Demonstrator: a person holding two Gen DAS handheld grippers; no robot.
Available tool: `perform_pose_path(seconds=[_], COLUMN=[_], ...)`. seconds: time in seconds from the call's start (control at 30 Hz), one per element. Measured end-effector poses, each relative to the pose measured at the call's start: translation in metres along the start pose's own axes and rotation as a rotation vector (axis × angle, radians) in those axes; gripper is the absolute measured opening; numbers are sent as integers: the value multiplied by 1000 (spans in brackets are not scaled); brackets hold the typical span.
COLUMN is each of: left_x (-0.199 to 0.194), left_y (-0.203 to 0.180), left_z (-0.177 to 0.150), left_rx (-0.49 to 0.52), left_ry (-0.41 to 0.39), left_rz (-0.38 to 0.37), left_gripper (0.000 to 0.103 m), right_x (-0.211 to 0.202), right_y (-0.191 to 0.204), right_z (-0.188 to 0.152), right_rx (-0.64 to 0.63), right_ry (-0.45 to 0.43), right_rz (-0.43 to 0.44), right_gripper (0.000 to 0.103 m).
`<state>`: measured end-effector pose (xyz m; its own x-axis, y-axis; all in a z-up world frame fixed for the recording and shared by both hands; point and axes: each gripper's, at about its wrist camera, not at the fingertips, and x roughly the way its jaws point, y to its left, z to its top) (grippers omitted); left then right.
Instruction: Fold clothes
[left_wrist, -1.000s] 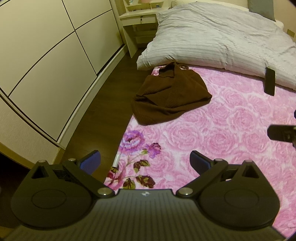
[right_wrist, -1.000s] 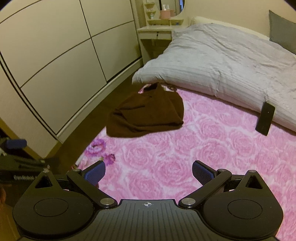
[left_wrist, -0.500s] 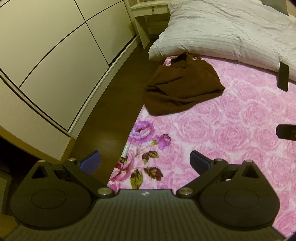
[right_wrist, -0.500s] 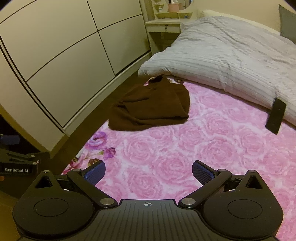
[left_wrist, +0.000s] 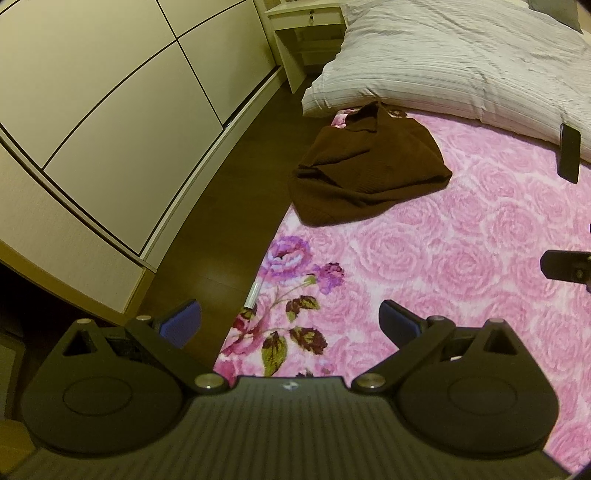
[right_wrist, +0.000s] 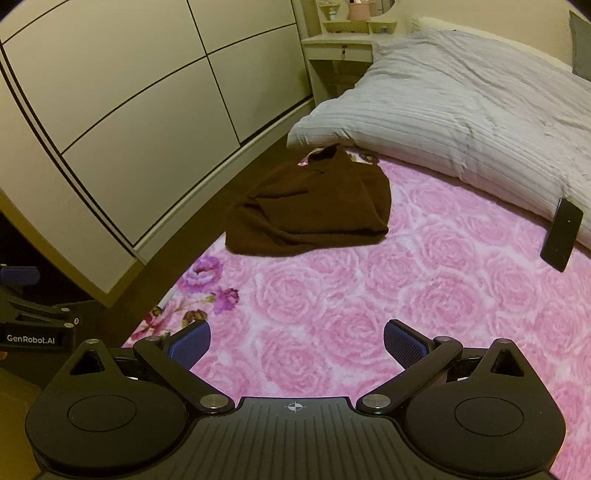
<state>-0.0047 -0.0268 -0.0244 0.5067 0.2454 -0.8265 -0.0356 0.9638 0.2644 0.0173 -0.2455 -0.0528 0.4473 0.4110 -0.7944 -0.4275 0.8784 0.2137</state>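
Note:
A dark brown garment (left_wrist: 365, 170) (right_wrist: 314, 206) lies crumpled on the pink rose-patterned blanket (left_wrist: 461, 266) (right_wrist: 424, 295), near the bed's left edge and just below the grey duvet. My left gripper (left_wrist: 290, 321) hangs open over the bed's near-left corner, well short of the garment. Open as well, my right gripper (right_wrist: 297, 341) hovers above the blanket with nothing between its blue pads. Part of the right gripper (left_wrist: 565, 266) shows at the right edge of the left wrist view, and the left gripper (right_wrist: 22, 306) shows at the far left of the right wrist view.
A grey striped duvet (left_wrist: 461, 62) (right_wrist: 461, 122) covers the far half of the bed. A black phone (left_wrist: 569, 155) (right_wrist: 561, 234) lies at its edge on the right. White wardrobe doors (left_wrist: 110, 110) (right_wrist: 129, 110) line the left, across a strip of dark floor (left_wrist: 221, 206). A white bedside shelf (right_wrist: 343, 48) stands beyond.
Both grippers have drifted left and tilted down, so the garment and the phone sit further right in both views. Both stay open; the garment has not moved.

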Motion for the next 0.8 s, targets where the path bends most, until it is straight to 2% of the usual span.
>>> perform_pose_path(seconds=[0.53,0.8], left_x=[-1,20], left_y=[3,11], left_z=[-1,2], left_rx=[-4,16], left_ry=[-10,4], left_rz=[-8,-30], left_gripper=[101,101], right_x=[3,29], right_y=[6,5], right_z=[3,12], right_rx=[-17,-39], right_ry=[4,25], right_rz=[-8,-30], right_gripper=[102,102])
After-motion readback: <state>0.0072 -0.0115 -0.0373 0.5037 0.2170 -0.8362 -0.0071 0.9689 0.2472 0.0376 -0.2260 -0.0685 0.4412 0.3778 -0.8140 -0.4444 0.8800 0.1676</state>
